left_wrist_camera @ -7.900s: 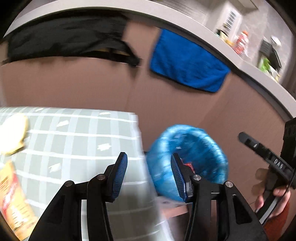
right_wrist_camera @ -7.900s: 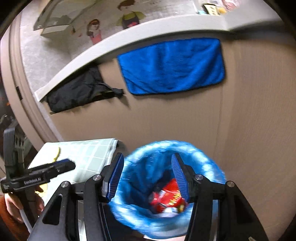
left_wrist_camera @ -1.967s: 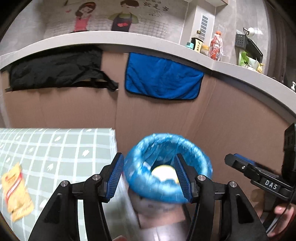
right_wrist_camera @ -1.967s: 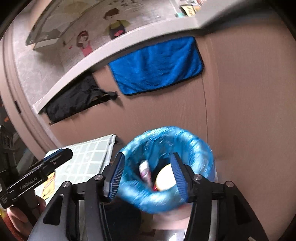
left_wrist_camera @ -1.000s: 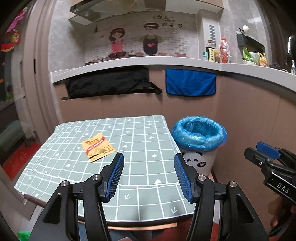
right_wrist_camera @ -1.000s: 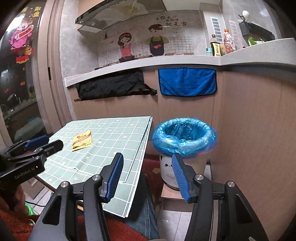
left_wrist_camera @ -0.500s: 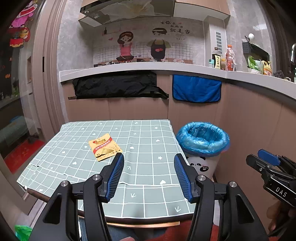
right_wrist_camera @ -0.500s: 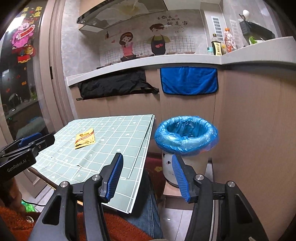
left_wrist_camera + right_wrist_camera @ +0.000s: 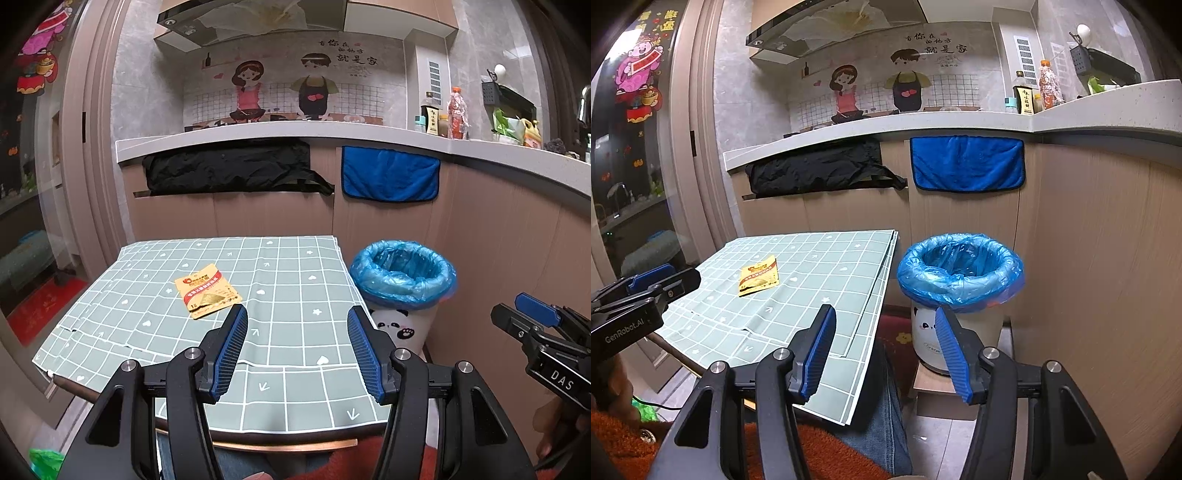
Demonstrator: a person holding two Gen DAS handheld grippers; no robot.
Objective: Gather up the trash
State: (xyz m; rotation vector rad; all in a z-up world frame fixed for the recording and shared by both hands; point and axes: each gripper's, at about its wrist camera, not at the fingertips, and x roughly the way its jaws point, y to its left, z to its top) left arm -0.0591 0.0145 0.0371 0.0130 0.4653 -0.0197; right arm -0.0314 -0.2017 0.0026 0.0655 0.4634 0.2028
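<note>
An orange-yellow snack packet (image 9: 207, 292) lies flat on the green checked tablecloth (image 9: 288, 280); it also shows in the right wrist view (image 9: 758, 279). A white panda bin with a blue bag liner (image 9: 402, 273) stands on the floor right of the table, also in the right wrist view (image 9: 960, 269). My left gripper (image 9: 297, 350) is open and empty, above the table's near edge. My right gripper (image 9: 882, 350) is open and empty, held back between table and bin. Each gripper shows at the edge of the other's view.
A counter runs behind, with a black cloth (image 9: 229, 170) and a blue towel (image 9: 389, 177) hanging from it. Bottles (image 9: 456, 114) stand on the counter. A brown panel wall (image 9: 1108, 258) is right of the bin. The person's lap is under the table's near edge.
Both grippers have pulled back slightly from over the bin to the table's near side and stay open. The packet has not moved.
</note>
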